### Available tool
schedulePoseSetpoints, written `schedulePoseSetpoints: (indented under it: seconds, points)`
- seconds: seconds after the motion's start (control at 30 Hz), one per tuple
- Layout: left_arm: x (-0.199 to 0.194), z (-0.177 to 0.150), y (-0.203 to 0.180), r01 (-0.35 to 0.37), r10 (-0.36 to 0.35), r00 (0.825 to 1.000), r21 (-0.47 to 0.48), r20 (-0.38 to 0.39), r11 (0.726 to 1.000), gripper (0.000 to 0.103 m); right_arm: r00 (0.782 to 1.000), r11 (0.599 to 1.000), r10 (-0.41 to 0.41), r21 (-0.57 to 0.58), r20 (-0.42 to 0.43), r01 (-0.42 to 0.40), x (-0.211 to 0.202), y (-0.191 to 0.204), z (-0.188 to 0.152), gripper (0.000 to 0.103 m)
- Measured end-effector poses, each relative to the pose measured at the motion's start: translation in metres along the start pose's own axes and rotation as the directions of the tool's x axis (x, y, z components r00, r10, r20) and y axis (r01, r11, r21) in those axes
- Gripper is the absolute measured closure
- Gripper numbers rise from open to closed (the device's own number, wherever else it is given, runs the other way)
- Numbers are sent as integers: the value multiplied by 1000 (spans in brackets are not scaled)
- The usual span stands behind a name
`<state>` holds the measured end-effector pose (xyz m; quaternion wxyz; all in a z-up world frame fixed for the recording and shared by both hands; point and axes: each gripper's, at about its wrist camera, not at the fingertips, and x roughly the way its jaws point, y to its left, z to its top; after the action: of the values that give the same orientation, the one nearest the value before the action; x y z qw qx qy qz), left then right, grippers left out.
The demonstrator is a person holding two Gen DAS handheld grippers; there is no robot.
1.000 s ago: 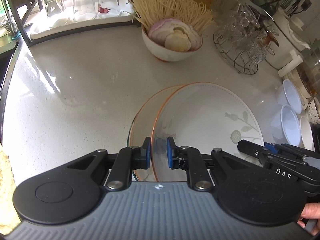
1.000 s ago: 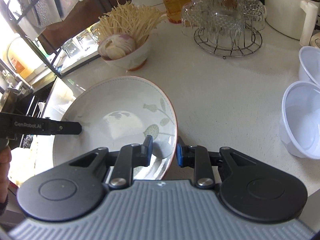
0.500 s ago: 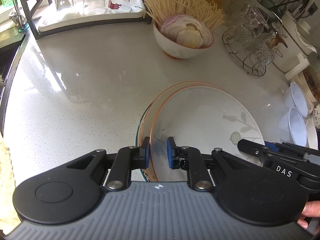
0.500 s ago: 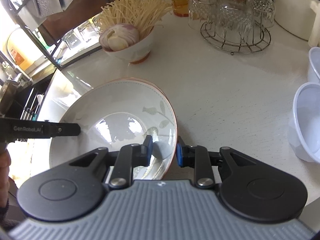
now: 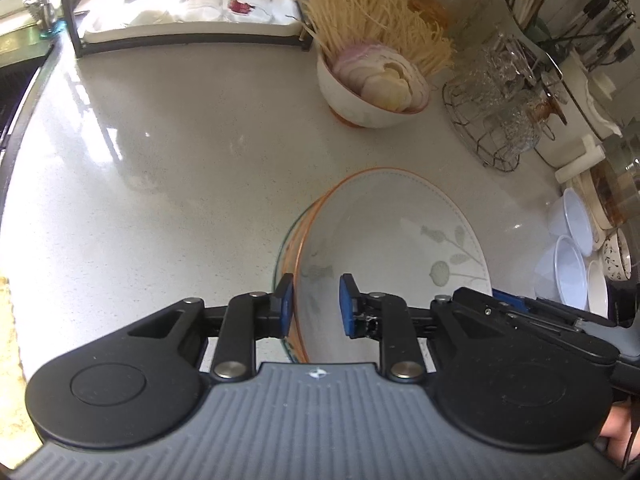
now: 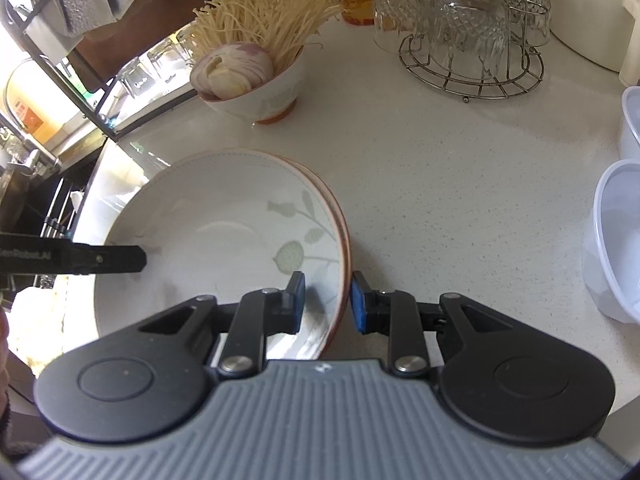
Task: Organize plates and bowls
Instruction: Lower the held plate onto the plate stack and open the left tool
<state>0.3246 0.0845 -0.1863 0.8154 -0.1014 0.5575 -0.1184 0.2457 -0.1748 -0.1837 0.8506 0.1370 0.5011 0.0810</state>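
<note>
My left tongs (image 5: 316, 300) are opening off the leaf-patterned plate (image 5: 392, 236), now nested on the plate beneath at lower centre of the desk (image 5: 160, 160), while my right tongs (image 6: 327, 300) stay clamped on its rim.

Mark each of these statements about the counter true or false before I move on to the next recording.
1. The leaf-pattern plate lies on top of another orange-rimmed plate. True.
2. The ceramic bowl at the back is empty. False: it holds enoki mushrooms and a cut onion.
3. The glasses on the wire rack stand upside down. True.
4. The right gripper hangs well clear of the plates. False: its jaws straddle the leaf-pattern plate's rim.
</note>
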Motion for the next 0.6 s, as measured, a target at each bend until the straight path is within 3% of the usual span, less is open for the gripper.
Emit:
schedulePoseSetpoints:
  seconds: [0.2,0.6]
  points:
    - [-15,1,2,23,-23,1000,13,20,1000,76,999,1000,-15,-9,33,15,-8,1,3,76]
    - [-75,22,-35,63,-83,980,111,183,992,76,974,998,-38,-35,222,47,-65,18,25,76]
